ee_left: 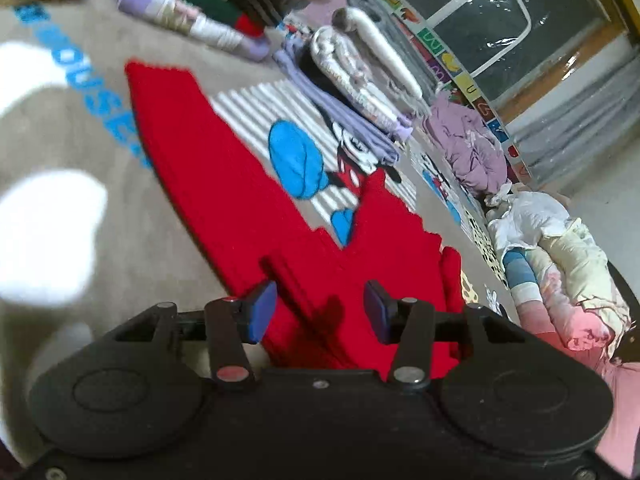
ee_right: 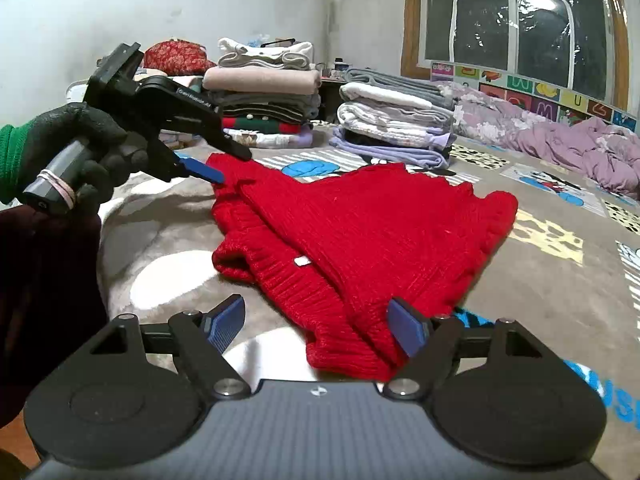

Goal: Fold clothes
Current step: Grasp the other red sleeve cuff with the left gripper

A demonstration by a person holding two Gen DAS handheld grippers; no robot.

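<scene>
So the red sweater (ee_right: pixel 360 236) is lying partly folded on the cartoon-print blanket (ee_right: pixel 560 280), folded stacks behind it. Left gripper (ee_left: pixel 320 308) hovers over one edge, jaws partly apart and holding nothing, while the right gripper (ee_right: pixel 316 328) sits wide open, empty, around the ribbed hem.

Left hand-held gripper (ee_right: pixel 200 172): black moulded body, small white lettering on side, grey cylindrical handle (ee_right: pixel 56 184) wrapped with pink rubber band, blue finger pads (ee_right: pixel 202 170). Own view: black linkage arms, silver pivot screws, two pivots marked red.

Right hand-held gripper (ee_right: pixel 320 326): dark grey ribbed housing, two round black side discs, silver pivot screws, blue ridged pads.

Left hand (ee_right: pixel 80 148): black glove, green knit cuff. Dark maroon sleeve (ee_right: pixel 44 280) below.
</scene>
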